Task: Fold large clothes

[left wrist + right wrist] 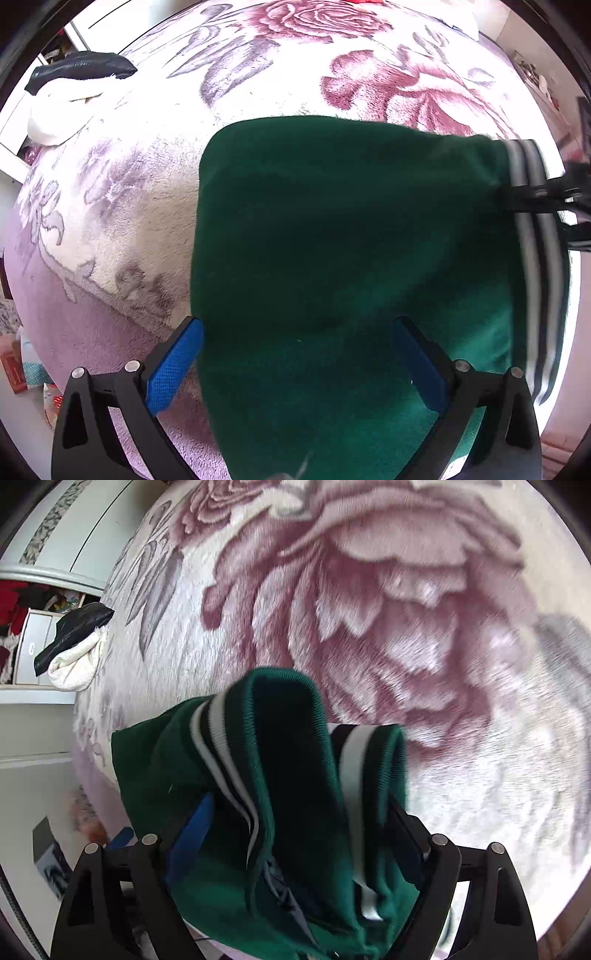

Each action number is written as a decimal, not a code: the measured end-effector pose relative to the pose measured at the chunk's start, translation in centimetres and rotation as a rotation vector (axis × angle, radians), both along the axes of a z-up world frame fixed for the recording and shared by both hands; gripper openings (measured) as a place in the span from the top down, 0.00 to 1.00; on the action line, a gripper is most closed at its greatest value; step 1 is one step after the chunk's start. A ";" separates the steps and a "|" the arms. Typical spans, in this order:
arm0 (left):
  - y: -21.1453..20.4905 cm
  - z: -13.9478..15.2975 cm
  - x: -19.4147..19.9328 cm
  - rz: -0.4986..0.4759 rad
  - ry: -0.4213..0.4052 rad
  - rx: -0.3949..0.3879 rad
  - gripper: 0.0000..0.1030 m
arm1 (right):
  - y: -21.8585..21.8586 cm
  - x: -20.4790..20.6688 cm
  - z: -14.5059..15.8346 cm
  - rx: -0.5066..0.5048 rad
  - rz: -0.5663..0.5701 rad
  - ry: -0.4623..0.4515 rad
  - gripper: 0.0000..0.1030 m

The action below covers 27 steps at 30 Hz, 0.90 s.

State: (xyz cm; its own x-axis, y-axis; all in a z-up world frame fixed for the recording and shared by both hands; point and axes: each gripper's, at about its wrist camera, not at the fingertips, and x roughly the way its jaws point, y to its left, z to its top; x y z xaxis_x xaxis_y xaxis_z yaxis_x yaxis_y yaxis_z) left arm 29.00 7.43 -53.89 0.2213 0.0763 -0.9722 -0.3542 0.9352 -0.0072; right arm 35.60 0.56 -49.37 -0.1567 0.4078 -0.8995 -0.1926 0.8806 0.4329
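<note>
Left gripper (295,354): blue pads (173,365) were spread wide, the green garment (332,240) draped between and over them, right pad partly buried. No pinch visible, so I read it as open, supporting not holding.

Right gripper (299,834): the striped ribbed hem (280,746) was bunched in several layers between the fingers, which stood fairly wide around the wad. Contact points were hidden by cloth, so I couldn't tell if it was actually clamping.

Garment was lifted, spanning both grippers above the floral blanket (258,74); left view showed the right gripper (543,195) at the striped edge, far right.

Handling, my read: thick knit or fleece, soft, floppy, moderately heavy for cloth, not slippery or fragile. It'll sag between holds and won't keep a crease unaided. The ribbed band looked the firmest place to grab; take single corners of the hem, not a wad, or the fold skews.

Further back: a black-and-white clothes pile (74,88) at the blanket's edge, well apart. Beyond that, a cabinet (48,653).
</note>
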 end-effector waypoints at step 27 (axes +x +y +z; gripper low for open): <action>-8.1 5.0 -2.8 -0.119 0.053 -0.065 0.00 | -12.1 -14.5 -4.9 0.231 -0.566 0.261 0.58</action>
State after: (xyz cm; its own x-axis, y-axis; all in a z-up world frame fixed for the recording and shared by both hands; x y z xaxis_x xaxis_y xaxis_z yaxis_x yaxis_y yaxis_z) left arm 26.19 -0.64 -48.92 0.1734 -0.0113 -0.9848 -0.2422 0.9687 -0.0538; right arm 21.11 -11.54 -54.22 -0.0623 0.6688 -0.7409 0.4093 0.6942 0.5921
